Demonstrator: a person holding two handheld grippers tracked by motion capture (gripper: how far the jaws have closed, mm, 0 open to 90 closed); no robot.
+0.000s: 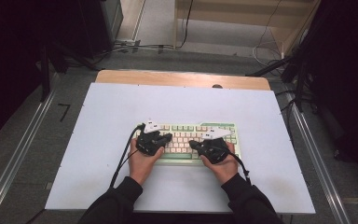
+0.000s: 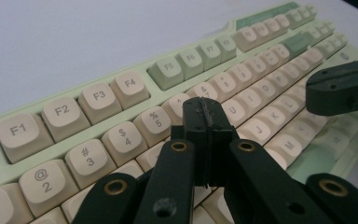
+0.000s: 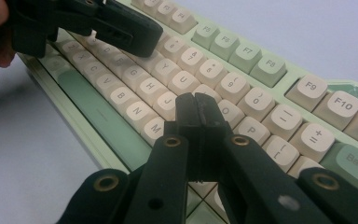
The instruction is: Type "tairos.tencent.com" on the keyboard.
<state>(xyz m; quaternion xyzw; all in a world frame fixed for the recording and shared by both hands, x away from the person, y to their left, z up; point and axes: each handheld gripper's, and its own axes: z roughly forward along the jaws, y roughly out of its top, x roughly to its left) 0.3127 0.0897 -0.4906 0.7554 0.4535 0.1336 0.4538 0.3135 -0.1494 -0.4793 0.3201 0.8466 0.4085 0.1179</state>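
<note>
A pale green keyboard (image 1: 186, 138) with cream keys lies in the middle of the white tabletop (image 1: 107, 177). Both hands hover over its front half. My left gripper (image 1: 168, 136) points right over the left keys, and my right gripper (image 1: 191, 143) points left over the middle keys. In the left gripper view the jaws (image 2: 204, 111) are shut with nothing between them, just above the keyboard (image 2: 121, 116) near the number row. In the right gripper view the shut jaws (image 3: 196, 101) sit over the keyboard (image 3: 242, 65) letter keys. The two tips are close but apart.
A wooden strip (image 1: 182, 78) edges the far side of the white top. Metal rails (image 1: 14, 158) run along the floor on both sides, and cables (image 1: 265, 46) lie behind the table. A black cable (image 1: 123, 156) trails from the left gripper.
</note>
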